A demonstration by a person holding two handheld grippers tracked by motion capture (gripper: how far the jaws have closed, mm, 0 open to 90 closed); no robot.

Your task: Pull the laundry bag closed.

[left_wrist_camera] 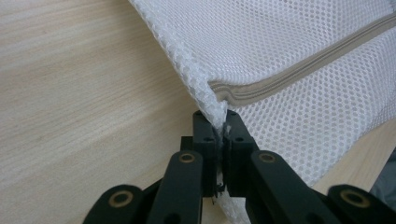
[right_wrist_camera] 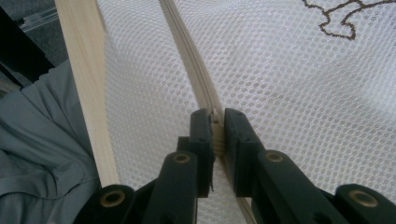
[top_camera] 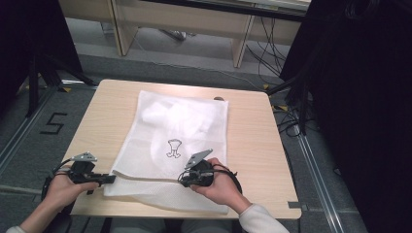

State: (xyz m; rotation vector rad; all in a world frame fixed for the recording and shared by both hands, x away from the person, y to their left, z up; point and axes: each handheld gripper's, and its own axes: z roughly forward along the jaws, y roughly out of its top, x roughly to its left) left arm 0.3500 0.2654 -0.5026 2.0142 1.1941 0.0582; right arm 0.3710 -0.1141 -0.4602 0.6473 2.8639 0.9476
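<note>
A large white mesh laundry bag lies flat on the pale wooden table, its far end near the table's back edge and its near end folded over close to the person's side. A small dark outline emblem is printed near the bag's middle, and something white and bulky, too blurred to make out, seems to lie inside its far half. A beige zipper runs along the near part of the bag.

The left gripper rests at the bag's near left corner. In the left gripper view its black jaws are pressed together on the mesh edge, right where the zipper ends, and the cloth is pinched flat between the pads. The table's wood grain shows to one side of the jaws and the mesh spreads away on the other.

The right gripper sits near the middle of the bag's near edge, held in the person's right hand, with a grey three-cornered plate on top. In the right gripper view its jaws are closed on the zipper strip, which runs straight away from the pads across the mesh. Beside the table edge in that view grey fabric of the person's clothing shows.
</note>
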